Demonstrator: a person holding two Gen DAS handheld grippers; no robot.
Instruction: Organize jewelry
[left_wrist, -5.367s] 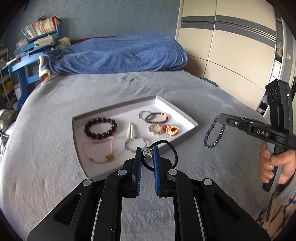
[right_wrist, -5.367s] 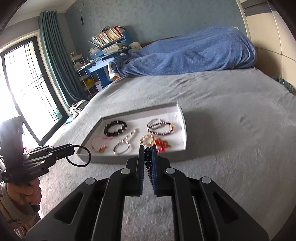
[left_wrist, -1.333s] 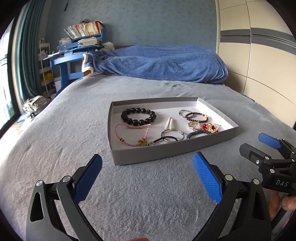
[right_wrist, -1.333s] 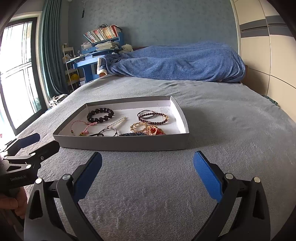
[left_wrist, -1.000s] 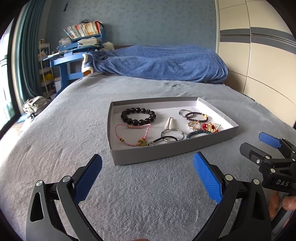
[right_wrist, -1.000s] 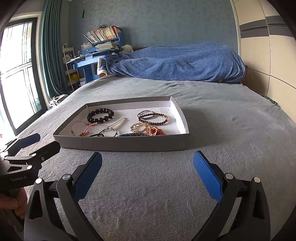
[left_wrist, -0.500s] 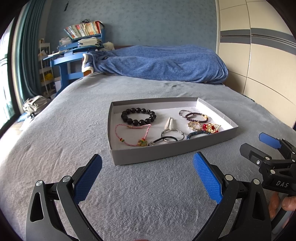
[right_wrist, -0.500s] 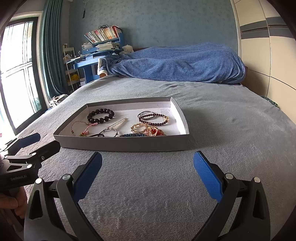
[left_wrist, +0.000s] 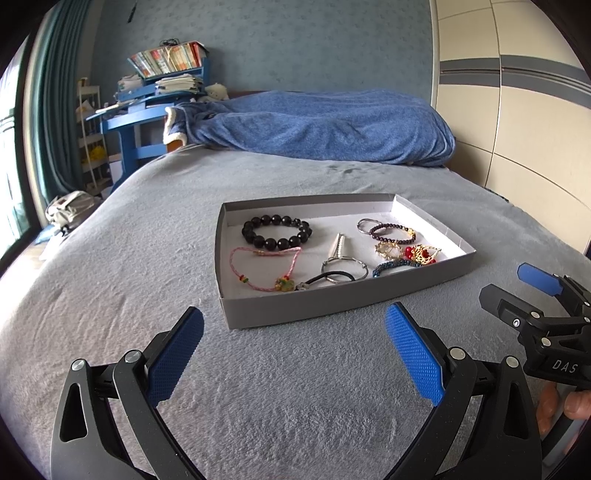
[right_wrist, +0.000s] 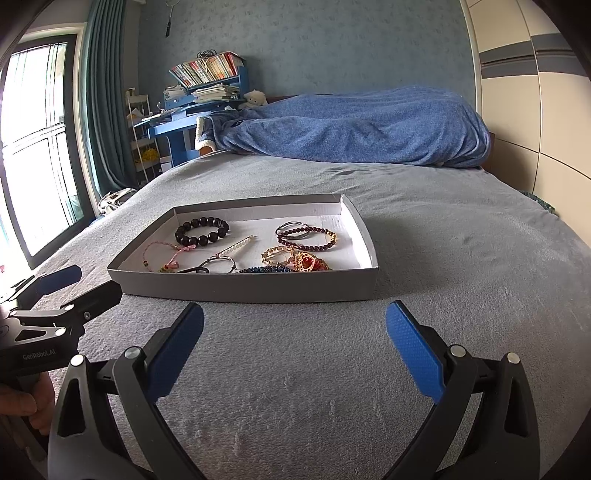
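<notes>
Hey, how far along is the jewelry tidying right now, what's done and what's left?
It looks essentially finished. The black bead bracelet, pink cord bracelet, black cord loop and blue beaded bracelet all lie inside the gray tray. Nothing is in hand: the left gripper and right gripper are both open and empty, short of the tray. No loose jewelry shows on the bedspread.

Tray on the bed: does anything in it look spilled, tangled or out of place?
Nothing has spilled; every piece lies inside the tray. Only the right side looks crowded: the blue beaded bracelet, gold chain and red-and-gold piece lie bunched together, touching. Both grippers' jaws are open and empty.
</notes>
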